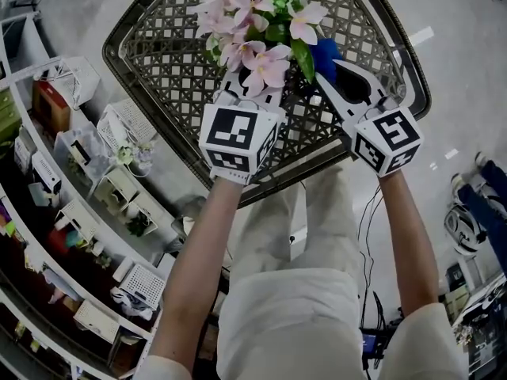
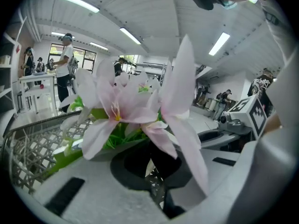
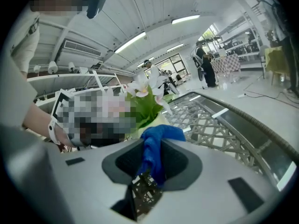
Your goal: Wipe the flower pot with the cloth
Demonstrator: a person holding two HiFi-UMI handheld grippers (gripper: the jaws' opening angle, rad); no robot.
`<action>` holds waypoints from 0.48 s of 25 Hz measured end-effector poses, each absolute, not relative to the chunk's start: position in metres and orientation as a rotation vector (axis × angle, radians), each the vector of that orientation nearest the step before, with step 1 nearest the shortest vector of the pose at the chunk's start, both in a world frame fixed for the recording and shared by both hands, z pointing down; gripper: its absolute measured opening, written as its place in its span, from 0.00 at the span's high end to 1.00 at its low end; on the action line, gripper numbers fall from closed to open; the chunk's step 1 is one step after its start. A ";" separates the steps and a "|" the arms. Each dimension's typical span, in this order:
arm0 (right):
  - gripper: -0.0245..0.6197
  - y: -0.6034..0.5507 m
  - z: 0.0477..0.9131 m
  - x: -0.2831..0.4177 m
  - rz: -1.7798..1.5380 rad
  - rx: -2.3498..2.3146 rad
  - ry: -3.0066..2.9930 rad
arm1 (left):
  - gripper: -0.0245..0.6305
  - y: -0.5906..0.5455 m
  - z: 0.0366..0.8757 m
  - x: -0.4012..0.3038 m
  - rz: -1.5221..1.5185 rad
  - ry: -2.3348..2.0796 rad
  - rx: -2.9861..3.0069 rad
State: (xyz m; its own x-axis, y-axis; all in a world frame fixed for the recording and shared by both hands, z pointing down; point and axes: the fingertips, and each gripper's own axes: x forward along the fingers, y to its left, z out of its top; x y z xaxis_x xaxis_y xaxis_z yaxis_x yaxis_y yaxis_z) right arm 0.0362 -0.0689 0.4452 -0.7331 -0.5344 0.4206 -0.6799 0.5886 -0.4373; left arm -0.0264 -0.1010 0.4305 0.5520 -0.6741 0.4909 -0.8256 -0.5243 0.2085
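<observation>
This is a big open workroom, something like a lab or studio hall. Left of the woven table [image 1: 158, 62], long shelves [image 1: 79, 212] are crowded with boxes and small goods. Beyond the table, people [image 2: 64, 62] stand at white desks [image 2: 32, 80] under strip lights [image 2: 77, 2] on a ribbed white ceiling.

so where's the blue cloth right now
Head view: the cloth is right of the flowers, pinched by the right gripper over the wicker table.
</observation>
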 end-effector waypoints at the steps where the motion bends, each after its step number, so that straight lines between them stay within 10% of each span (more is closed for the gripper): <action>1: 0.78 -0.070 0.444 0.040 0.863 1.015 -2.572 | 0.93 -0.099 0.428 -0.027 0.510 -1.213 2.390; 12: 0.78 -0.065 0.437 0.044 0.834 0.993 -2.573 | 0.93 -0.097 0.422 -0.063 0.584 -1.196 2.456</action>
State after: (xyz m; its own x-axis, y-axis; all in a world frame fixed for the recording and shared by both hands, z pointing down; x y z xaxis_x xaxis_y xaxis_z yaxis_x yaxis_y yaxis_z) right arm 0.0436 -0.0649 0.4373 -0.7329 -0.5308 0.4256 -0.6795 0.6016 -0.4199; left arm -0.0626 -0.0969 0.4216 0.5598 -0.6589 0.5024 -0.8014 -0.5847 0.1262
